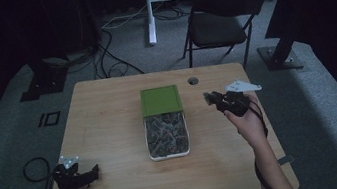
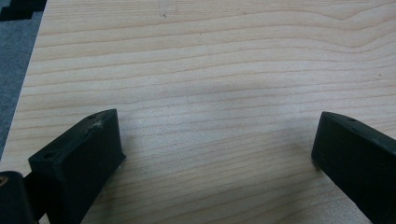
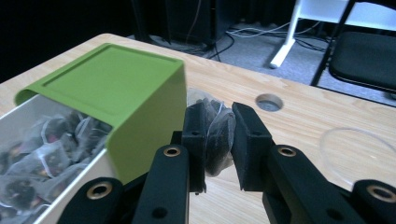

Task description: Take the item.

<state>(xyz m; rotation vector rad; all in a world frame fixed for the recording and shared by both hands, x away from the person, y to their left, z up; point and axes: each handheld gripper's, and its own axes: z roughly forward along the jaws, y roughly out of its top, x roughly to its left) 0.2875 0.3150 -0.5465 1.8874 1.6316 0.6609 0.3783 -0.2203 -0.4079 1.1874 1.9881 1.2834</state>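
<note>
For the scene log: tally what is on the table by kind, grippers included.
Handheld grippers: 2, left gripper open, right gripper shut on a tea bag
White box of tea bags, too many to count: 1
Green lid, slid back over the box's far end: 1
Gripped tea bag: 1
Total: 5

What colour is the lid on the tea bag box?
Green. The lid shows best in the right gripper view.
</note>
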